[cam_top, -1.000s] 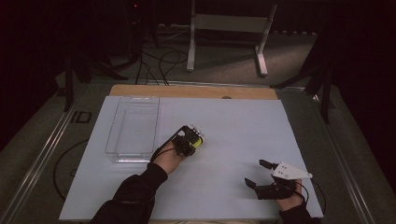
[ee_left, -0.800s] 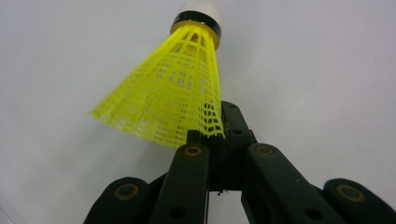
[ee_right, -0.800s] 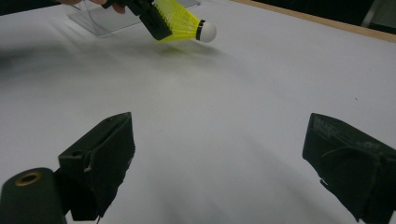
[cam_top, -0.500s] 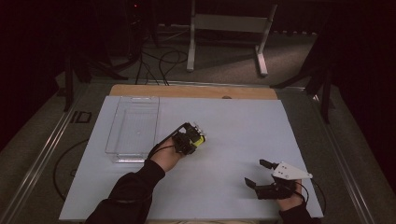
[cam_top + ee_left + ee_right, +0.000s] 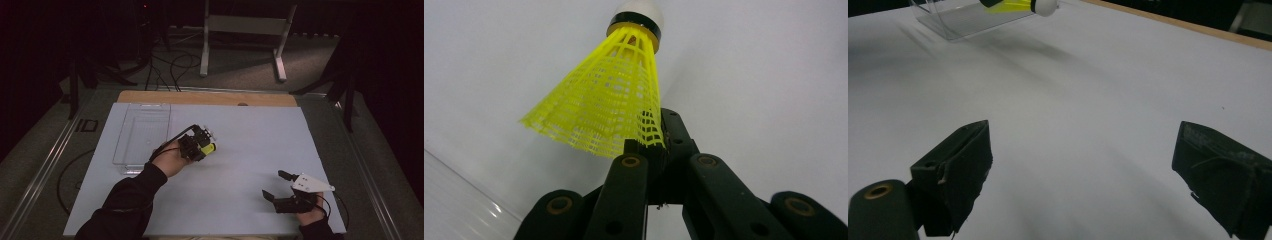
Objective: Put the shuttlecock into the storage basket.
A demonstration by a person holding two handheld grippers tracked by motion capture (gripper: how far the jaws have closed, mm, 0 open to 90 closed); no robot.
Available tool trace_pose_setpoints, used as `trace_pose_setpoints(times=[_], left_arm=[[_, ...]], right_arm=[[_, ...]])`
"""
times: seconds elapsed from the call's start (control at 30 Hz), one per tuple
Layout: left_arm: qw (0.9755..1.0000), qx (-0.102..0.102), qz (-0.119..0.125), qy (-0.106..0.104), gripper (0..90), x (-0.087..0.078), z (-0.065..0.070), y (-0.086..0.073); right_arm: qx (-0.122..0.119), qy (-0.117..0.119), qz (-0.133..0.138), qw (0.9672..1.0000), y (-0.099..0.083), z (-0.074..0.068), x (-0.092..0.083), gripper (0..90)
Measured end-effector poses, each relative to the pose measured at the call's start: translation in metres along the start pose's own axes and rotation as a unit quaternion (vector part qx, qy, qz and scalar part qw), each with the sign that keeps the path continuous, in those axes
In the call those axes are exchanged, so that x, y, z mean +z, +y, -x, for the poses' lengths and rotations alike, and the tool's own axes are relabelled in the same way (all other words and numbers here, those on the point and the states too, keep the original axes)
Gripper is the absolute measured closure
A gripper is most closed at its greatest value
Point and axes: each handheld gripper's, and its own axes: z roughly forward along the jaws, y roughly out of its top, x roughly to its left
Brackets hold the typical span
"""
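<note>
Presently the left gripper (image 5: 205,142) is clamped on the skirt edge of a yellow shuttlecock (image 5: 611,100), held above the white table (image 5: 240,150) just right of the clear plastic tray (image 5: 142,132). Right gripper (image 5: 280,186), near right, stands wide, holding nothing.

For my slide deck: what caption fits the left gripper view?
Left gripper pinches the skirt edge of a yellow shuttlecock above the white table.

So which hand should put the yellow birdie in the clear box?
Probably the left. Its gripper already pinches the shuttlecock by the skirt, right beside the clear box. The right gripper rests open, far from it.
</note>
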Motion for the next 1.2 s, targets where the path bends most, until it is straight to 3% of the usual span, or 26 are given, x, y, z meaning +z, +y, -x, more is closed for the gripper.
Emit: trace_pose_setpoints(times=[0.07,0.3,0.6,0.8,1.2], left_arm=[[0.9998,-0.012,0.007,-0.013,90.0,-0.003,-0.002,0.0],[0.9998,-0.017,0.006,0.012,90.0,-0.017,-0.009,-0.002],[0.998,-0.039,0.028,0.042,90.0,-0.043,-0.022,-0.006],[0.997,-0.043,0.032,0.057,90.0,-0.055,-0.029,-0.018],[0.9966,-0.047,0.039,0.055,90.0,-0.078,-0.046,-0.05]], right_arm=[[-0.001,0.001,0.0,1.0,0.0,0.0,0.0,9.0],[-0.003,0.0,0.0,1.0,0.0,-0.001,0.001,9.1],[-0.005,0.0,0.001,1.0,0.001,-0.001,0.0,9.0],[-0.005,0.001,0.001,1.0,0.001,-0.001,0.0,9.0],[-0.006,0.001,0.0,1.0,0.001,-0.002,0.001,9.0]])
